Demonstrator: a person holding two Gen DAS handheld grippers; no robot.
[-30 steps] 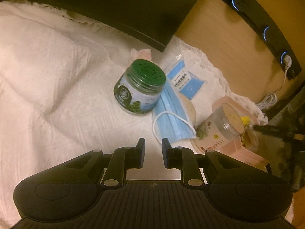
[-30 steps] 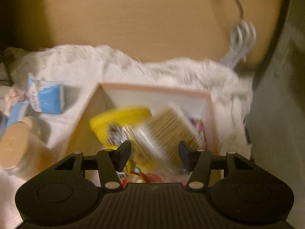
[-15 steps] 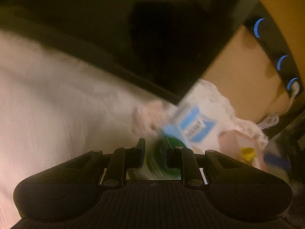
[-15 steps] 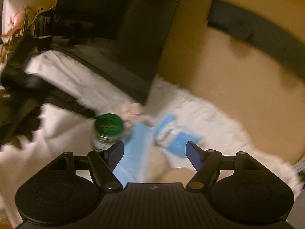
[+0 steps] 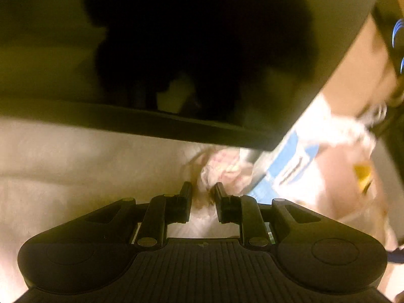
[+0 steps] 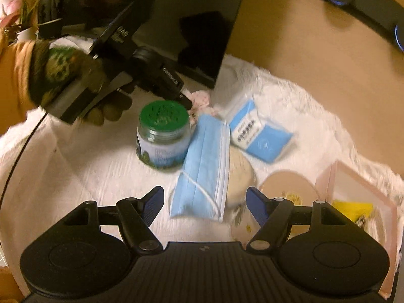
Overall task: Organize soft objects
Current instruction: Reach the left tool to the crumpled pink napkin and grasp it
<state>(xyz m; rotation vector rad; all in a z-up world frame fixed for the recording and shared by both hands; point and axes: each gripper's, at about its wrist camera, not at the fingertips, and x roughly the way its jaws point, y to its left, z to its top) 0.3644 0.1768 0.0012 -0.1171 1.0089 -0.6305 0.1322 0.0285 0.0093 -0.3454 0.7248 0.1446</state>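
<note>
The right gripper [image 6: 203, 205] hangs with jaws wide apart over the blue face mask [image 6: 204, 161] mid-cloth, likely lining up a grab. Farther back, the left gripper [image 5: 203, 198], jaws narrowly apart, noses at the crumpled pink cloth [image 5: 222, 169] by the monitor [image 6: 197, 32].

Right gripper [image 6: 204, 203] with blue-padded fingers spread wide, nothing between the pads. Just ahead of the gap: flat light-blue pleated face mask [image 6: 205, 166] with white ear loop, lying on white textured cloth [image 6: 75, 171]. Under the mask's right edge: round beige pad [image 6: 240, 174], partly covered. Ahead and left: clear glass jar with green perforated lid [image 6: 162, 136], upright. Ahead and right: blue-and-white plastic packet [image 6: 257, 133]. Beyond the jar: small crumpled pink-patterned fabric piece [image 6: 200, 98]. Far left: left gripper [image 6: 186, 102], black, held in a gloved hand [image 6: 63, 78], tips at the fabric piece; contact cannot be told. Near the right finger: clear jar with tan lid [image 6: 287, 189]. Far right: pink open box [image 6: 363, 184].
</note>
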